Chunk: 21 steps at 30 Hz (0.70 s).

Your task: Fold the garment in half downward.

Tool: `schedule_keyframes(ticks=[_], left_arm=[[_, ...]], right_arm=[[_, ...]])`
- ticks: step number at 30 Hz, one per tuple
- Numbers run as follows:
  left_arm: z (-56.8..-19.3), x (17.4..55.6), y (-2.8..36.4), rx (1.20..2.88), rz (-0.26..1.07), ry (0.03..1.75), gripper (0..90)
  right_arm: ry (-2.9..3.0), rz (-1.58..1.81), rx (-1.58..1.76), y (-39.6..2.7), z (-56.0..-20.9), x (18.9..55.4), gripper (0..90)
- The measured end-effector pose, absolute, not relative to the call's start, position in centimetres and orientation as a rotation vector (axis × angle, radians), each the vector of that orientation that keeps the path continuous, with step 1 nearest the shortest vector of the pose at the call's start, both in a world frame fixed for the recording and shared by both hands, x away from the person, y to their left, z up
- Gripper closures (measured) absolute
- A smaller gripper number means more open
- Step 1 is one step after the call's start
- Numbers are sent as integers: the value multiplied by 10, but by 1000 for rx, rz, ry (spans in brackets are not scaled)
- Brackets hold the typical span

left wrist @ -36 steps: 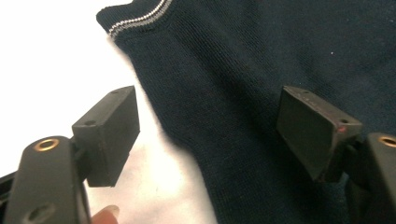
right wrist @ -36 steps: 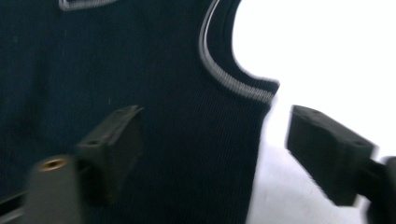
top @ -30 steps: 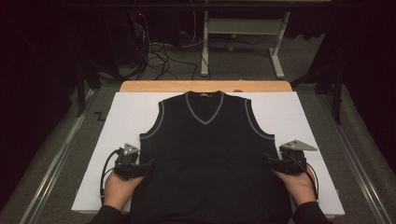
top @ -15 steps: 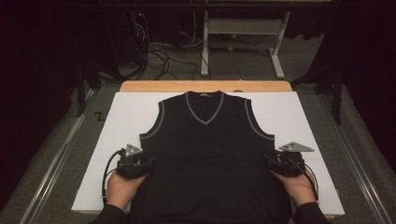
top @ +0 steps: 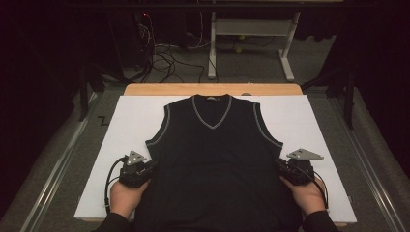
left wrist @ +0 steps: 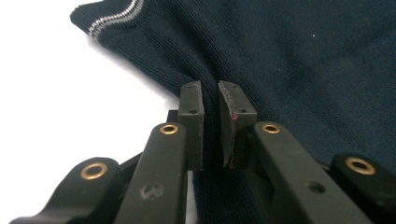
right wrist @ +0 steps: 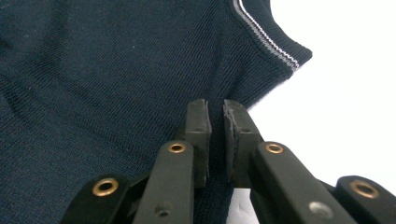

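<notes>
A dark navy sleeveless V-neck vest (top: 212, 164) with grey trim lies flat, front up, on a white board (top: 125, 125). My left gripper (top: 153, 167) sits at the vest's left side edge, below the armhole. In the left gripper view its jaws (left wrist: 211, 93) have just been closing and now pinch a fold of the knit (left wrist: 289, 56). My right gripper (top: 279, 167) mirrors it at the right side edge. Its jaws (right wrist: 215, 109) have also just been closing and hold a ridge of fabric (right wrist: 102, 70) beside the trimmed armhole (right wrist: 271, 44).
The board rests on a wooden table whose far edge (top: 212, 89) shows past the collar. Metal rails run along the left (top: 53, 179) and right (top: 372, 174). Beyond stand a white desk frame (top: 251, 29) and floor cables (top: 164, 58).
Both grippers' jaws have closed onto the vest's side edges. The hands have stayed where they were, and the vest lies as before.
</notes>
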<state>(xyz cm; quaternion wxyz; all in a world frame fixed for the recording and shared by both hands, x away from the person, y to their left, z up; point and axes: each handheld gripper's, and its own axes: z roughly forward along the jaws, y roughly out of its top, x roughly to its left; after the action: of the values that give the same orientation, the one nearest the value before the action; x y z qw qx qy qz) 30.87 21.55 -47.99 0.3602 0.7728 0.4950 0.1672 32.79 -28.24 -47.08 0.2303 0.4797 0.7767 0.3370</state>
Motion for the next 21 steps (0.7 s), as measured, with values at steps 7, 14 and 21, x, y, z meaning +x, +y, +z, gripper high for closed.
schedule_keyframes(ticks=[7,14,21], left_arm=[[-479,304,228,1956,412,1285,768],[-471,288,237,1944,389,1232,769],[-471,277,232,1992,372,1184,768]], right_arm=[[2124,938,1288,-285,-469,322,847],[2148,943,1242,-293,-468,309,850],[2155,940,1195,-293,-463,294,849]])
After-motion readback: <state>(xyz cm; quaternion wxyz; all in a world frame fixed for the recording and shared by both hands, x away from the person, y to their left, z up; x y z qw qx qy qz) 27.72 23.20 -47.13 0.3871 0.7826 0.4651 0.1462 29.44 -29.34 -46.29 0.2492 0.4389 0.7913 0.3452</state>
